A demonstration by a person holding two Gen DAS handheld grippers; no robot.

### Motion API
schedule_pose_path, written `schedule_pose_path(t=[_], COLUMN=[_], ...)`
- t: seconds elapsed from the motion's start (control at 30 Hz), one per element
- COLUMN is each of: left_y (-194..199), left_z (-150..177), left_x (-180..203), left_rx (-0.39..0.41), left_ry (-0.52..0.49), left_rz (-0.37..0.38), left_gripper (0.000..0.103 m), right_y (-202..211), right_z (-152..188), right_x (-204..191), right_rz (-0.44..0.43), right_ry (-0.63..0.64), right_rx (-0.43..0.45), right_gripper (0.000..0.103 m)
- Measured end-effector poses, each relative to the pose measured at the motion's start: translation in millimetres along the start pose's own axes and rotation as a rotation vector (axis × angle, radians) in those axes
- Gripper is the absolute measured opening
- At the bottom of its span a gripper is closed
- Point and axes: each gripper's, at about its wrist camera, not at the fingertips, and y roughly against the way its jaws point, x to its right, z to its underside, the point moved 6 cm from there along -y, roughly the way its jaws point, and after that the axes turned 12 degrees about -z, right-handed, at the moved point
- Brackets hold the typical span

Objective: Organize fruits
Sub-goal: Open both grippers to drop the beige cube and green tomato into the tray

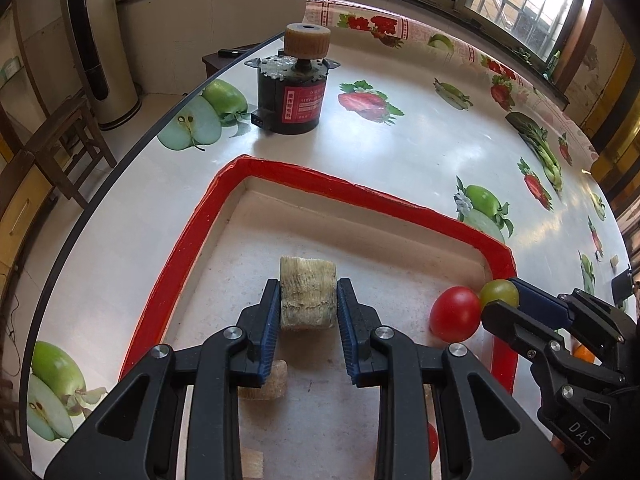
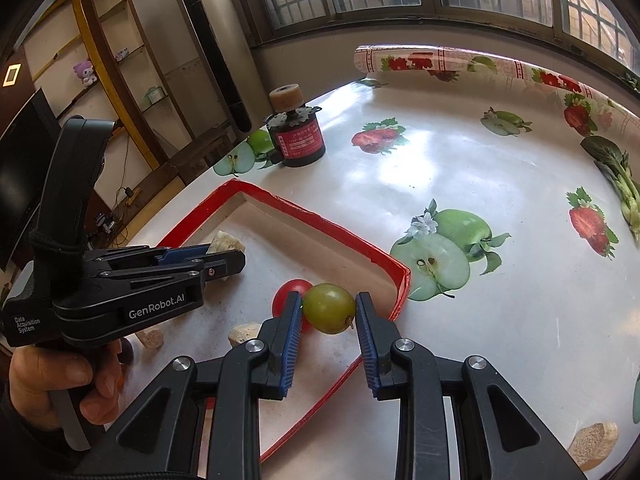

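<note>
Tray, red-rimmed, shallow, pale floor: lay on a round table covered with a fruit-printed cloth.

Left gripper: pointed down into the tray, jaws narrowly parted and pressed on both sides of a pale fibrous cylinder piece; the piece was held just above or on the tray floor, which of the two could not be told. A hand gripped its handle in the right wrist view.

Right gripper: over the tray's near right corner, jaws almost closed around a green grape; the left pad touched it, while a sliver of gap showed at the right pad, so a firm grip could not be confirmed.

Red tomato: in the tray, touching the grape, just behind it.

Further pale chunks: on the tray floor near the left gripper. One more chunk: on the cloth, outside the tray.

Small black motor with red label and a tan wheel on top: upright on the table, well beyond the tray.
</note>
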Motion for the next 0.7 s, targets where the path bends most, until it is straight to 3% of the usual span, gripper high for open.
schedule_pose_path(t=[0.13,0.27,0.7], left_y=[4.8,15.9,56.4], left_z=[-0.3,0.4,17.8], left_x=[-1.8,-7.4,-12.4], left_rx=[0.007,0.03,0.086], left_ry=[-0.006,0.017,0.036], left_rz=[-0.03,-0.037,-0.016], left_gripper=[0.029,0.052,0.052], right_y=[0.8,4.5,46.0], right_z=[2.2,3.4,20.3], right_x=[0.3,-5.0,-20.9], right_rz=[-0.005,-0.028,-0.028], right_ry=[-0.005,0.0,0.031], right_rx=[-0.002,0.002,0.041], right_gripper=[0.033,0.046,0.05])
